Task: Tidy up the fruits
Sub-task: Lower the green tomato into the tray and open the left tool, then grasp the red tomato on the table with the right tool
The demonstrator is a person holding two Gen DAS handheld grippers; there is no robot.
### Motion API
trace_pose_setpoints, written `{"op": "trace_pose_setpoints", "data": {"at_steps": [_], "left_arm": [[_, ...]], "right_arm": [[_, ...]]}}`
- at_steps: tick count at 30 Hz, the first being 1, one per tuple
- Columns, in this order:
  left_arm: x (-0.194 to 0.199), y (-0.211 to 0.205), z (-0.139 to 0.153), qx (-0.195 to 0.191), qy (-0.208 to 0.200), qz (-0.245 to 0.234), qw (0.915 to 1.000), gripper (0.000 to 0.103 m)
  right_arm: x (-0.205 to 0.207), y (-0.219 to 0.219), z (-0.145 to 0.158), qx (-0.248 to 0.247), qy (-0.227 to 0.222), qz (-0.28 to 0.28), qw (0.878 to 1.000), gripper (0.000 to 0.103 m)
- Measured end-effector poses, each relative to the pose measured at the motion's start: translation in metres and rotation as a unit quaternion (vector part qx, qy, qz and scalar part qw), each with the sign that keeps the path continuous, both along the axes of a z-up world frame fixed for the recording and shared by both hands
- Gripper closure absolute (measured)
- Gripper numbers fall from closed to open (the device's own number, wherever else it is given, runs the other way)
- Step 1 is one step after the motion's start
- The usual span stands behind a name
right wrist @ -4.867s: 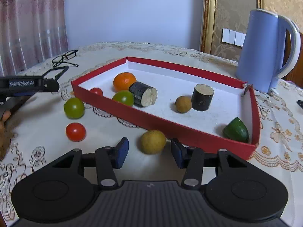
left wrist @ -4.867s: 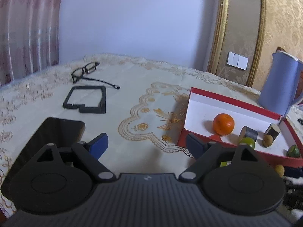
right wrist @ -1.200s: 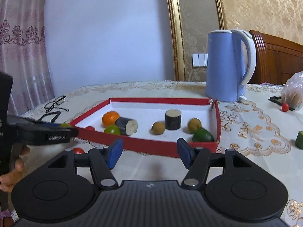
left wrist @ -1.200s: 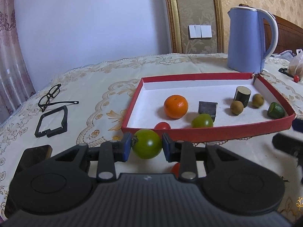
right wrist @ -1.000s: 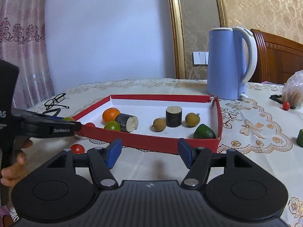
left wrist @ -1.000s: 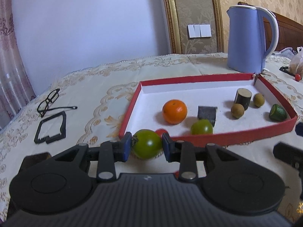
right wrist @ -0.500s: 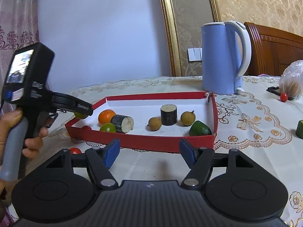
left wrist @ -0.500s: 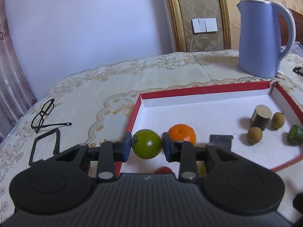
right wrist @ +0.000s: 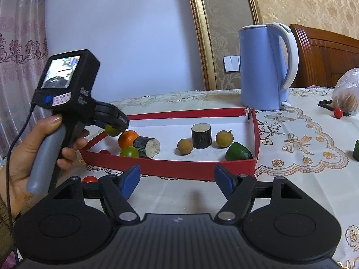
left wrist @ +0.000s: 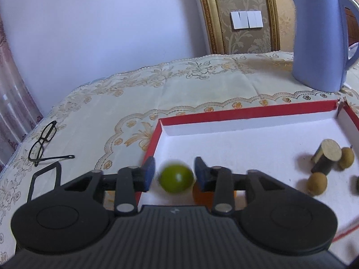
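Observation:
My left gripper (left wrist: pixel 175 174) hangs over the near left corner of the red tray (left wrist: pixel 246 112). Its jaws have parted and the green tomato (left wrist: pixel 176 178) sits blurred between them with gaps on both sides, above the orange (left wrist: pixel 199 198). In the right wrist view the left gripper (right wrist: pixel 112 125) holds over the tray (right wrist: pixel 170 170) corner with the green tomato (right wrist: pixel 111 130) at its tips. My right gripper (right wrist: pixel 177 178) is open and empty in front of the tray. A red tomato (right wrist: pixel 89 179) lies on the cloth by it.
The tray holds an orange (right wrist: pixel 128 139), a green tomato (right wrist: pixel 129 152), two dark cylinders (right wrist: pixel 201 135), two longans (right wrist: pixel 224 138) and a green piece (right wrist: pixel 238 152). A blue kettle (right wrist: pixel 267 69) stands behind. Glasses (left wrist: pixel 42 144) lie left. A bag (right wrist: pixel 347 90) and a cherry tomato (right wrist: pixel 338 112) lie right.
The left gripper carried the green tomato forward over the tray corner and has just opened; the tomato is blurred and free of the pads. The right gripper stayed open, nearly still.

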State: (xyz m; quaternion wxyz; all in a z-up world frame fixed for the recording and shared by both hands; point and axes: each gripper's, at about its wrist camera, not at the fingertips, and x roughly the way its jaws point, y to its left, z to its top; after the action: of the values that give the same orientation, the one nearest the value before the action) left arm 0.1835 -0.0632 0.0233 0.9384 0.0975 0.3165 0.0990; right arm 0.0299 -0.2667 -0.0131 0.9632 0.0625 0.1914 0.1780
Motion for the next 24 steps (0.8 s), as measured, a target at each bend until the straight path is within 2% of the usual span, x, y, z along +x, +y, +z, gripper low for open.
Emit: {"op": "trace_pose_setpoints", "data": {"at_steps": [1,3,6,9,14,16,24], "left_arm": [[0.001,0.001,0.001,0.002,-0.002,0.005,1.0,0.04],[-0.004,0.002,0.003,0.007,-0.015,0.006,0.9998,0.031],[-0.02,0.01,0.009,0.0,-0.031,0.005,0.9995,0.031],[-0.042,0.025,0.012,-0.033,-0.044,0.006,0.9985,0.031],[-0.086,0.051,0.008,-0.074,-0.073,0.036,0.9939,0.018],[-0.103,0.062,0.005,-0.085,-0.096,0.051,0.9905,0.008],[-0.131,0.089,-0.008,-0.138,-0.141,0.077,0.9773,0.004]], "right_arm": [[0.0,0.0,0.0,0.0,0.001,0.001,1.0,0.03],[0.0,0.001,0.0,0.0,0.001,0.005,1.0,0.03],[0.0,0.006,0.0,-0.011,0.002,0.022,1.0,0.03],[0.001,0.021,0.0,-0.049,0.005,0.045,0.998,0.03],[0.0,0.046,-0.003,-0.084,0.013,0.096,0.992,0.03],[-0.001,0.055,-0.003,-0.089,0.01,0.11,0.99,0.03],[0.002,0.095,0.001,-0.137,0.0,0.164,0.977,0.03]]}}
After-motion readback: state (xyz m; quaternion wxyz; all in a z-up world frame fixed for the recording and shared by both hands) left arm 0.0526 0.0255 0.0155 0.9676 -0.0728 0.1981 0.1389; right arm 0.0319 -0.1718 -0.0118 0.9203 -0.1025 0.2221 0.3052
